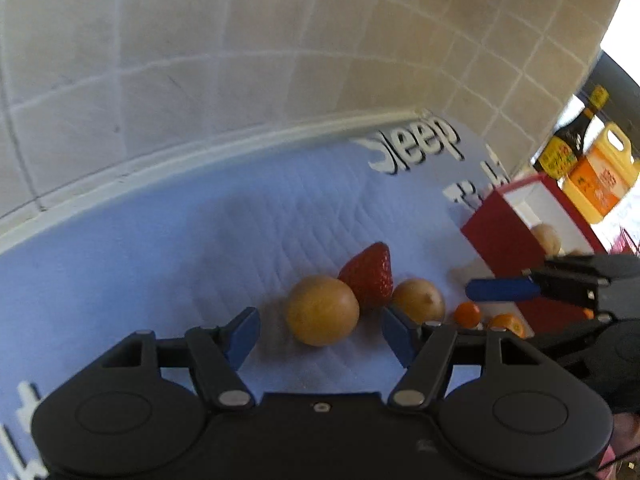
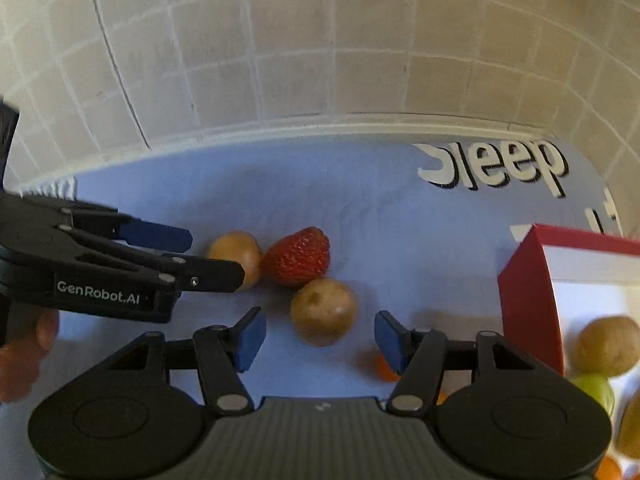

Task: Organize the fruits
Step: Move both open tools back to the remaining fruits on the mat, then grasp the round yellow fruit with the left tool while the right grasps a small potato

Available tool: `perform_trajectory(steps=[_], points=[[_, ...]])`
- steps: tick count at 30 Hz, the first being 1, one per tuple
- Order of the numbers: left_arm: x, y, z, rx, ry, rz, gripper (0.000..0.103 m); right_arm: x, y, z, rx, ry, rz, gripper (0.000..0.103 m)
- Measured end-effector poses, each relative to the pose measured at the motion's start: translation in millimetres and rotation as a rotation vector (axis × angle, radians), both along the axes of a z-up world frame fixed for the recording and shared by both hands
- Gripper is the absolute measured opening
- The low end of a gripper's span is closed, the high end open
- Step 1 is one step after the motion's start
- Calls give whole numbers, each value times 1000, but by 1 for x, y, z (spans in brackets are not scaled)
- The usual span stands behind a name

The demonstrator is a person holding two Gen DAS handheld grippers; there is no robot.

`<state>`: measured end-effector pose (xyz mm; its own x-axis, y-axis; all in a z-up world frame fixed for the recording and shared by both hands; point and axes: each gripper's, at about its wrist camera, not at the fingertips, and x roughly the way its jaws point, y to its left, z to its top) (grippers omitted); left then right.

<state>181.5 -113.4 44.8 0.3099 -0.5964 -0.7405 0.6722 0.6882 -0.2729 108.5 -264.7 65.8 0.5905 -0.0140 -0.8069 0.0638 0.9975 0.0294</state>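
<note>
A red strawberry [image 1: 369,274] [image 2: 297,257] lies on the blue mat between two round tan fruits. My left gripper [image 1: 320,338] is open, its jaws on either side of the left tan fruit [image 1: 322,310] [image 2: 236,254], just short of it. My right gripper [image 2: 320,340] is open just in front of the right tan fruit [image 2: 324,310] [image 1: 419,300]. Each gripper shows in the other's view, the right one [image 1: 504,290] and the left one [image 2: 180,256]. Two small orange fruits [image 1: 468,315] lie by the red box [image 1: 504,236] [image 2: 528,288], which holds several fruits [image 2: 608,344].
The blue mat [image 1: 160,260] with white lettering runs to a tiled wall [image 1: 240,60]. A dark sauce bottle [image 1: 572,140] and a yellow oil jug [image 1: 604,176] stand behind the box at far right.
</note>
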Motion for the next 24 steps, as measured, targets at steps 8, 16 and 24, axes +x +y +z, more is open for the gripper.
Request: perform_trajectory(steps=[8, 16, 24], points=[[9, -14, -16, 20, -21, -38, 74, 17, -1, -22, -21, 41, 49, 58], [8, -12, -17, 7, -34, -34, 52, 19, -2, -25, -11, 43, 46, 48], [-6, 6, -1, -48, -47, 22, 51, 7, -2, -9, 9, 4, 20, 44]])
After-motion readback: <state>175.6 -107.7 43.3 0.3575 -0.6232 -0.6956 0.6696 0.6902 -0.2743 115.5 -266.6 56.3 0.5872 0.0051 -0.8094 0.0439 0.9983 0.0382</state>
